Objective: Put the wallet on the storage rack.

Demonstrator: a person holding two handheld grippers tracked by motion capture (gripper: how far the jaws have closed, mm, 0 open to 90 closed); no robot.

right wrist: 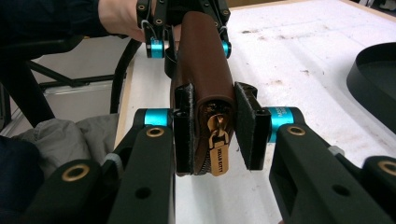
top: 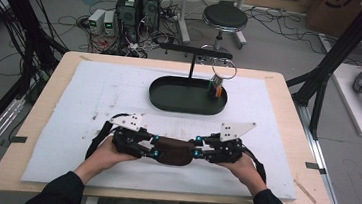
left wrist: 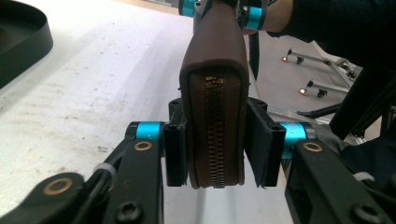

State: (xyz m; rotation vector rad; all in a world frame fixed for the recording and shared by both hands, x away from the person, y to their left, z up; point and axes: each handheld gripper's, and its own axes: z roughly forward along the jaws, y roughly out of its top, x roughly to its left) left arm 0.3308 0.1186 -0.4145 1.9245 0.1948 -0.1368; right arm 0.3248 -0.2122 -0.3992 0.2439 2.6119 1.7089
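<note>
Both claws [top: 155, 146] [top: 197, 147] clamp the brown wallet [top: 174, 151]

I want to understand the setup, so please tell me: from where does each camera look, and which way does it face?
High view: above the person's side, looking forward and down on the table; forearms, hands and both claws show.
Left gripper view: on the left claw, looking along the brown wallet toward the right claw.
Right gripper view: on the right claw, looking back at the left claw.
Shared: the wallet and the black tray.
</note>
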